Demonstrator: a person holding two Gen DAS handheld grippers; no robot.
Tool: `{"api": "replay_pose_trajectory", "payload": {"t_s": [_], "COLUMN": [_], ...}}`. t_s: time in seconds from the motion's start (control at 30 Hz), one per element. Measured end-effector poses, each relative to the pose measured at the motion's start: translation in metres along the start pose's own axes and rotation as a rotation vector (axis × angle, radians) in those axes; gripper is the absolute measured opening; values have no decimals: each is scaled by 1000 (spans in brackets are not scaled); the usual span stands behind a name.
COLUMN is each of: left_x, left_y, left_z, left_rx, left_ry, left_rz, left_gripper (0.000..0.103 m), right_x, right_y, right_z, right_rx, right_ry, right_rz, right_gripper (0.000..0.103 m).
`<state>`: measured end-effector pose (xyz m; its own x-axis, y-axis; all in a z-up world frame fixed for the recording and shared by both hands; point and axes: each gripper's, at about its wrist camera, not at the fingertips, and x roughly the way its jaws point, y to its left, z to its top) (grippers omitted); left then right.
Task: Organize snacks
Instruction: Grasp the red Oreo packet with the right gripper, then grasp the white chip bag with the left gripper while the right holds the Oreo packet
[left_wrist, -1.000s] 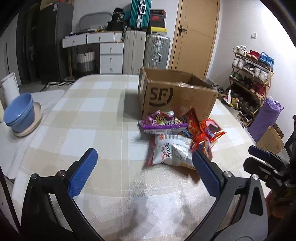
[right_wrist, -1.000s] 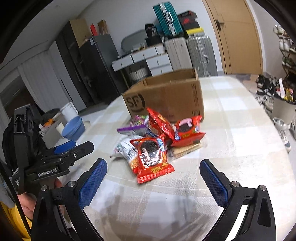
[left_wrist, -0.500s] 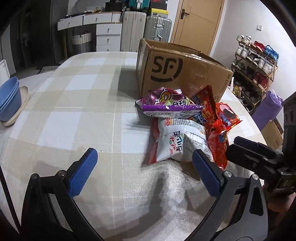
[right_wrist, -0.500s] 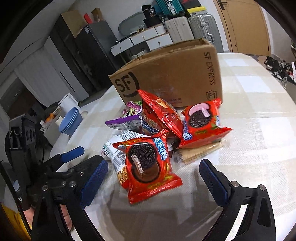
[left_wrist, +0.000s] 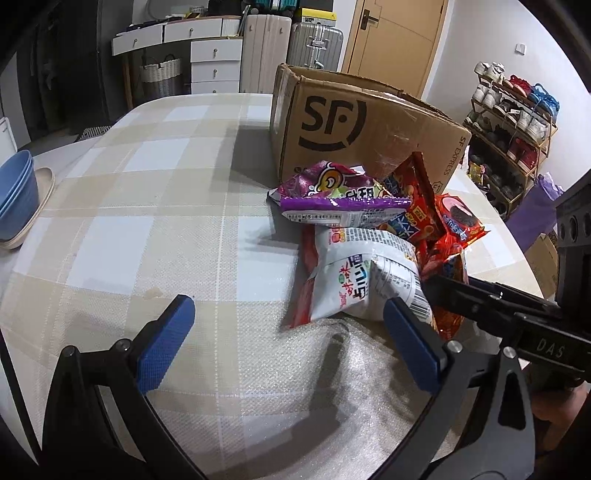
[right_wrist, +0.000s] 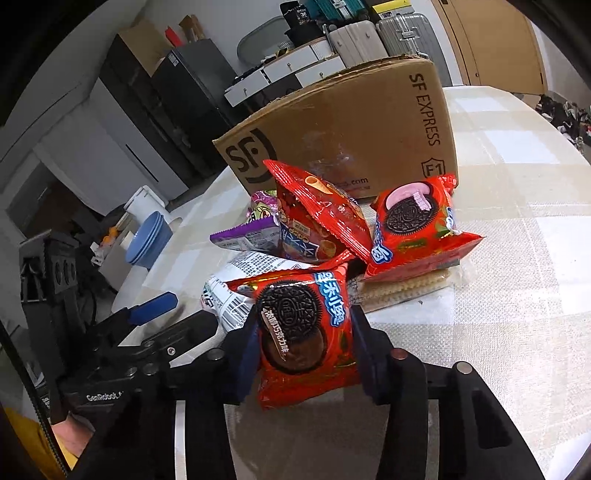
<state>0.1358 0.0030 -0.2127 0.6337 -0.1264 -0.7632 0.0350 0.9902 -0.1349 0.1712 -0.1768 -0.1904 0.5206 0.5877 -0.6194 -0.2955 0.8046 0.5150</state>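
Note:
A pile of snack packs lies on the checked tablecloth in front of an open SF cardboard box (left_wrist: 369, 125) (right_wrist: 351, 133). My right gripper (right_wrist: 304, 339) is shut on a red chocolate Oreo pack (right_wrist: 306, 332) at the near edge of the pile. My left gripper (left_wrist: 288, 332) is open and empty, just left of a white snack bag (left_wrist: 362, 277). Behind it lie a purple bag (left_wrist: 332, 199), a red cone-snack bag (right_wrist: 321, 214) and a second red Oreo pack (right_wrist: 413, 229) resting on a wafer pack (right_wrist: 413, 286).
Blue bowls (left_wrist: 14, 195) stand on a plate at the table's far left. Suitcases (left_wrist: 314, 40) and white drawers (left_wrist: 214, 59) line the back wall. A shoe rack (left_wrist: 517, 122) stands at the right, beyond the table edge.
Both grippers moved forward to the pile. My right gripper closed from wide open onto the near red Oreo pack. My left gripper stayed open.

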Motion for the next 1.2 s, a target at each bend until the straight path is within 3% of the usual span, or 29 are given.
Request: {"api": "replay_pose_trajectory", "payload": {"t_s": [0.1,0.23,0.43,0.6,0.8,1.0,1.2], "left_x": [-1,-4,-16,-27,-30,-4,18], "left_y": [3,8,7,1,-18,-35,-44], "left_z": [0,-4,-7,-10,3,26,29], "left_rx": [-2,-10,-6,3,29,45,72], "left_ry": [5,10,-7,-14,-8,81,157], "left_rz": [16,23,26,25,-21,-83,-52], "left_gripper": [102,102,102,102,102,102,102], "right_x": [-16,-29,-54,-71,-78,-76,-77], "right_y": [4,6,-5,-3,-13,-12,-14], "right_z": [-4,-11,-18,-20,-20,-20,-20], "right_rx": [-30,-35,-9,-65,-44,-42,-34], "right_ry": [-74,-102,-172,-229,-237,-229,-234], "right_rz": [24,10,-24,-70,-34,-21,1], "right_gripper": [44,44,44,44,44,44,44]}}
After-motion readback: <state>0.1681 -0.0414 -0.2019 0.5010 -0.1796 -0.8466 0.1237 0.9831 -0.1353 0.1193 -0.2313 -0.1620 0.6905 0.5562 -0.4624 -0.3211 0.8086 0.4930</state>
